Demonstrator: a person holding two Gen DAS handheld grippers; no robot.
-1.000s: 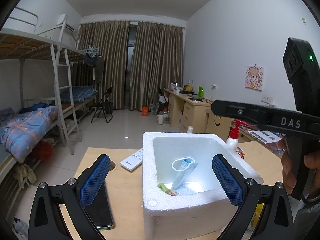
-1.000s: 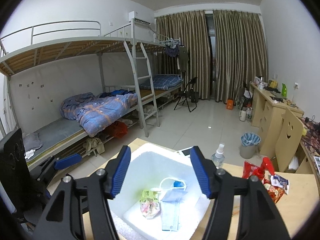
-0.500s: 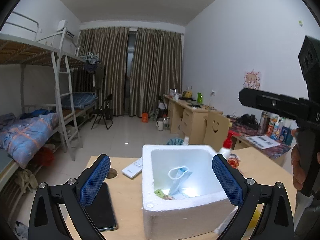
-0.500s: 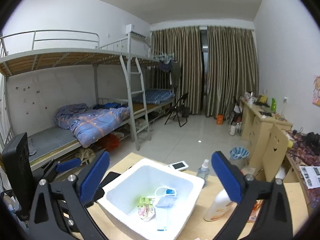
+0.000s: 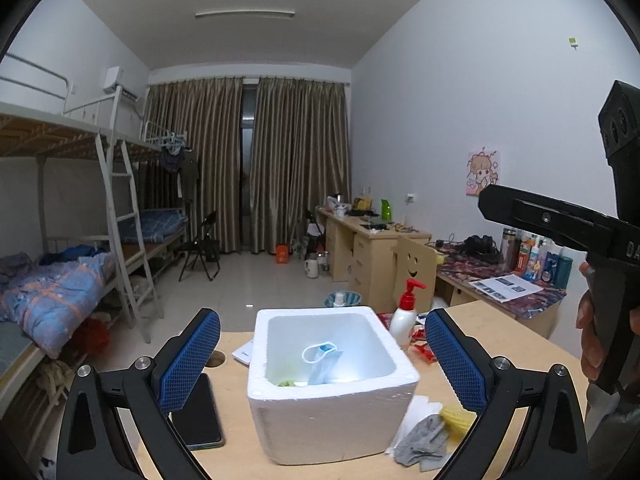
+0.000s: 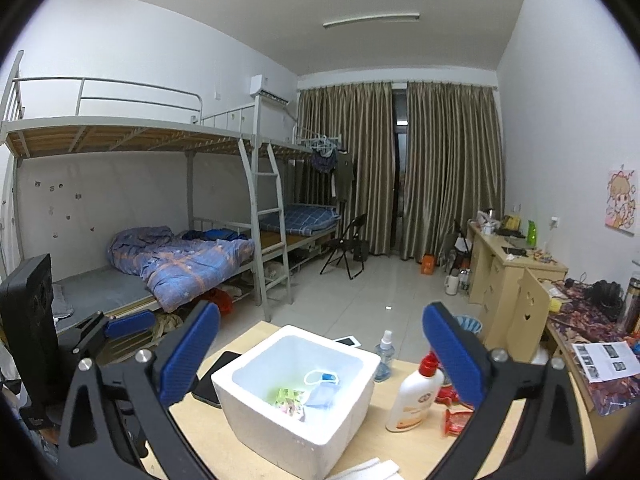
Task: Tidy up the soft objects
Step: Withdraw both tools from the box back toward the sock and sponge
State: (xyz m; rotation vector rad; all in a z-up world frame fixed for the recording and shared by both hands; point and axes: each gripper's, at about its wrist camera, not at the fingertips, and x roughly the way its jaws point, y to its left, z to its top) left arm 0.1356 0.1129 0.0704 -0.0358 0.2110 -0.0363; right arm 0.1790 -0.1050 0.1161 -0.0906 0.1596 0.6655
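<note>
A white foam box (image 5: 332, 388) (image 6: 280, 440) stands on the wooden table. Inside it lie a blue face mask (image 5: 324, 364) (image 6: 322, 394) and a green-pink packet (image 5: 286, 383) (image 6: 288, 398). A grey sock (image 5: 424, 438) and a yellow cloth (image 5: 456, 416) lie on white paper to the right of the box's front. My left gripper (image 5: 322, 360) hangs open, above and before the box, nothing between its pads. My right gripper (image 6: 320, 356) is also wide open and empty, back from the box.
A black phone (image 5: 196, 416) lies left of the box, a white remote (image 5: 244, 354) behind it. A red-pump lotion bottle (image 6: 416, 396), a spray bottle (image 6: 384, 356) and red wrappers (image 6: 456, 420) stand right of the box. Bunk beds left, desks right.
Both grippers have drawn back and risen from the box, which now looks smaller. The right jaws spread wider a second ago and stay wide. The mask stays in the box.
</note>
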